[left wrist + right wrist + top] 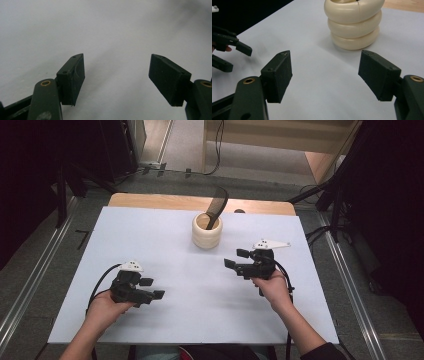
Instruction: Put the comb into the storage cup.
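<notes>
Both forearms enter the high view from its bottom edge, at about seven and five o'clock. The left hand (104, 309) grips the left gripper (152, 288) low, its jaws spread wide and pointing toward three o'clock, with nothing between them. The right hand (273, 287) holds the right gripper (237, 258) higher in that view, jaws aimed toward nine o'clock, well parted and empty. A cable trails from each gripper toward the wrist. The two grippers face each other, well apart.

cream ribbed holder (207, 233), black comb (218, 206), white table (150, 240)
</notes>
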`<state>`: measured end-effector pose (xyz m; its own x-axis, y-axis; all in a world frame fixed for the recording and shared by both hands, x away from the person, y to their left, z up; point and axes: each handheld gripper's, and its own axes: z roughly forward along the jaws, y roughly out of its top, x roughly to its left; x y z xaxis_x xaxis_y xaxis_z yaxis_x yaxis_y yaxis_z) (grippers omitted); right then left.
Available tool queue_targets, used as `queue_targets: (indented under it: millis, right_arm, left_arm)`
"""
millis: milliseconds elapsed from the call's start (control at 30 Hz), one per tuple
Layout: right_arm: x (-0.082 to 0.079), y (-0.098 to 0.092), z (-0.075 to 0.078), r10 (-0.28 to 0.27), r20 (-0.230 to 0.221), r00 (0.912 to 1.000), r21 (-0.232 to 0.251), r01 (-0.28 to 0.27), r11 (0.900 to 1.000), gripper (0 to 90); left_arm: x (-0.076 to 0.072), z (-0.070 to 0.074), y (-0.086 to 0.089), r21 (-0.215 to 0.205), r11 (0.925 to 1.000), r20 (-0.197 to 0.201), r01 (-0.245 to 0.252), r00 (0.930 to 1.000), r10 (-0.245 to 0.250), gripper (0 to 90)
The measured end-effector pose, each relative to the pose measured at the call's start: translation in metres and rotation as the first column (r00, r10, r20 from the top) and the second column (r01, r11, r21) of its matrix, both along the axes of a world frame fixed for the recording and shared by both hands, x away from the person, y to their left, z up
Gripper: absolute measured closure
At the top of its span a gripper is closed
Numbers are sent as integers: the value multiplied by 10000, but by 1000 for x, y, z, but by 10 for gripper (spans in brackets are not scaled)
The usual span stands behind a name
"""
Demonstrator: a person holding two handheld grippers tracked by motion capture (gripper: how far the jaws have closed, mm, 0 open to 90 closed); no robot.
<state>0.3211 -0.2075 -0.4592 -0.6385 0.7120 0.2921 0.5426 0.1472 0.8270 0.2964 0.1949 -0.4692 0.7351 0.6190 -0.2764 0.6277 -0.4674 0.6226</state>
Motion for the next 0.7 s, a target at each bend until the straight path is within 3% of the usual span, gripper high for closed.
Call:
queue_targets:
  millis: [400, 700]
  right_arm:
    - [-15, -4, -5, 107, -4, 9999, -26, -107, 9999, 245]
    - [-29, -9, -11, 278, -391, 9988, -293, -290, 9991, 245]
  left_arm:
    - [-2, 1, 2, -102, 9999, 37, -82, 10000, 83, 300]
    - [-4, 2, 4, -146, 9999, 59, -34, 10000, 35, 300]
